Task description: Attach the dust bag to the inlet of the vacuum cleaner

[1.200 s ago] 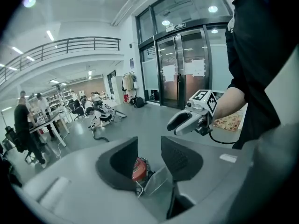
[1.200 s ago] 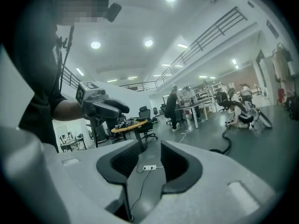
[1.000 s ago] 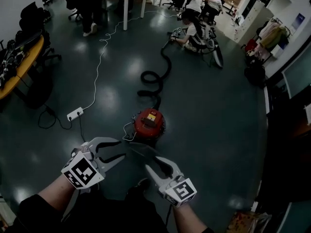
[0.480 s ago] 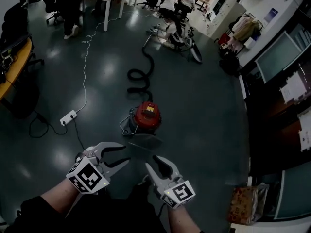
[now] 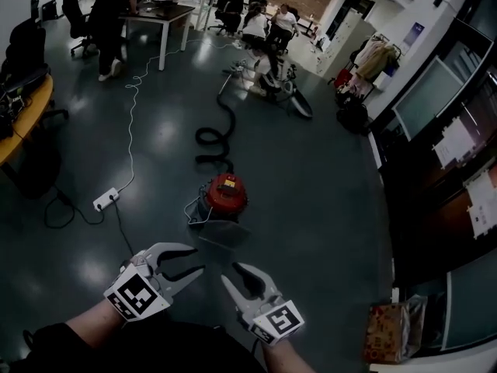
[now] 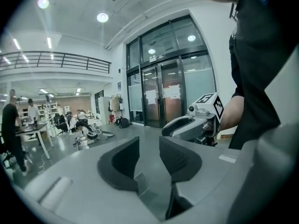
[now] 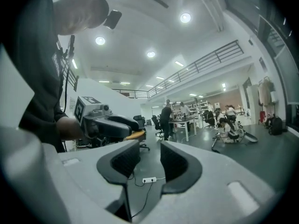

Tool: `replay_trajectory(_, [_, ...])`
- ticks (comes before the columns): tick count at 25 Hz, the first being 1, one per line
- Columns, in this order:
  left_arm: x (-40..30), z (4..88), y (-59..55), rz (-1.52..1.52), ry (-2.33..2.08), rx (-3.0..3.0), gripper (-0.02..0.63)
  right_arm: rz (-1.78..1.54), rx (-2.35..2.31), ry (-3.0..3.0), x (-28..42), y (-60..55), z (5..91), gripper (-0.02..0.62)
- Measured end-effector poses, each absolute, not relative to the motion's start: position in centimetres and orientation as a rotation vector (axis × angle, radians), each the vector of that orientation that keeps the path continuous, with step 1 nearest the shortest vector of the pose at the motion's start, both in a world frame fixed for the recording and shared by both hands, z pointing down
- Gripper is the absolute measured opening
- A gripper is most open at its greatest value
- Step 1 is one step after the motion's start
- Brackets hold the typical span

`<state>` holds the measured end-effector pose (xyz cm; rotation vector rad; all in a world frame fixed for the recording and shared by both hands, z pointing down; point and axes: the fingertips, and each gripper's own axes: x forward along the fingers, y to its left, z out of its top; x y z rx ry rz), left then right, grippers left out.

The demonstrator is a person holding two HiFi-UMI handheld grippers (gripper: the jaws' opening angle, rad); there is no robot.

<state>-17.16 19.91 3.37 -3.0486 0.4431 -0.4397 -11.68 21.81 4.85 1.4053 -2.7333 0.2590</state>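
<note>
A second ago the round red vacuum cleaner sat right at the tips of both tools. Now it is well ahead of them, with bare dark shiny floor between. Both tools have pulled back from it.

The left gripper has just been closing its jaws a little. They are still wide apart and nothing is between them. The right gripper is as wide open as before and holds nothing too. The two tools sit side by side, with their tips pointing at the vacuum cleaner.

A flat grey shape lies on the floor ahead of the tools, close to the vacuum cleaner. It may be the dust bag, but the picture is too dark to tell. The hole where the bag goes cannot be seen. The long black hose curls away beyond the vacuum cleaner, far from the tools. Both arms are cut off at the bottom edge. Far past the right gripper's jaws, a white power strip lies on the floor.
</note>
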Motion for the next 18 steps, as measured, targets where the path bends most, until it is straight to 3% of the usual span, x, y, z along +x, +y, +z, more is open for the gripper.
replay_trajectory(11, [-9.0,2.3,28.0,-0.421,0.576,-3.087,0.137,0.216,1.361,-2.854,-2.5,30.1,2.5,0.143])
replay_trajectory(18, [-7.6,-1.2,32.6,-0.266,0.407,-3.106,0.094,0.147,1.441,-2.875,-2.9,32.7,-0.5,0.118])
